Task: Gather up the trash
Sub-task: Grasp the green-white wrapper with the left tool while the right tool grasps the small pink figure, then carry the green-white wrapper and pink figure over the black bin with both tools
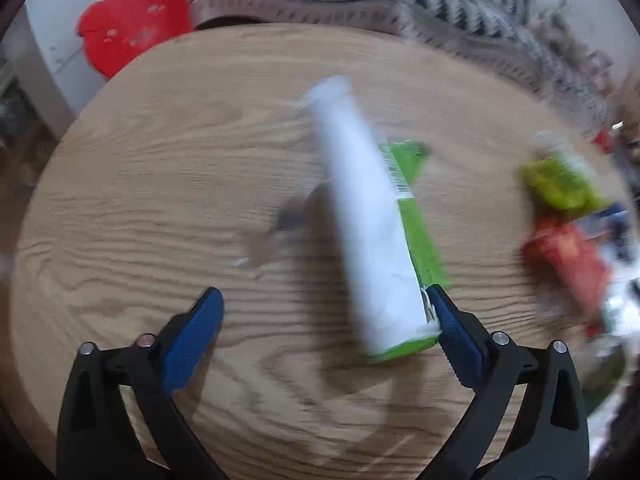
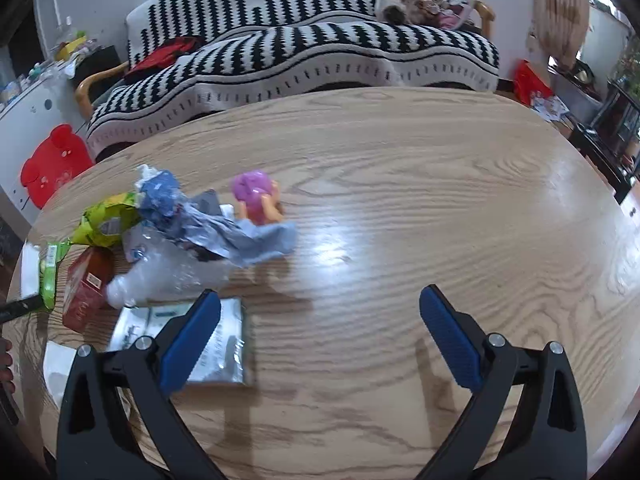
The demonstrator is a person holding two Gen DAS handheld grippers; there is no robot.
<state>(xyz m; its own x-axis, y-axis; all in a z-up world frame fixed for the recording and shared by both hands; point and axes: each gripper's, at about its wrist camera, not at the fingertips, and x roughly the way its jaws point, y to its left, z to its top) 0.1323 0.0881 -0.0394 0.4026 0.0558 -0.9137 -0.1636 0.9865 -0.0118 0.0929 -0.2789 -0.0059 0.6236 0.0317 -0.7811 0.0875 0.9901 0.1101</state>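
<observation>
While both grippers hang over the wooden table (image 2: 400, 200), notes run largest item first.

Trash heap: bunched at left of the right wrist view, items touching or overlapping.
Clear plastic bag (image 2: 160, 268): lower middle of heap; judged very light, limp, slippery; pinch a bunched fold, not a flat face.
Green-and-white tube pack (image 1: 380, 232): centre of left wrist view, blurred, near end touching the right-hand finger of the left gripper (image 1: 324, 320); looks light, thin-walled, crushable; take it across the near end, where it seems stiffest.
Foil packet (image 2: 224, 344): flat on table, lower left, partly under the left-hand finger; thin and slick, hard to get under; edge grip judged best.
Blue crumpled wrapper (image 2: 224, 232): on top of heap; soft, holds creases, easy pinch.
Red carton (image 2: 84, 292): far left; stiff card, grip across narrow sides.
Yellow-green wrapper (image 2: 106, 220): upper left of heap; crinkly, light.
Pink toy figure (image 2: 258, 198): just beside heap; hard plastic, perhaps not trash.
Left gripper: jaws wide apart, nothing clamped.
Right gripper (image 2: 320, 320): jaws wide apart, empty.
</observation>
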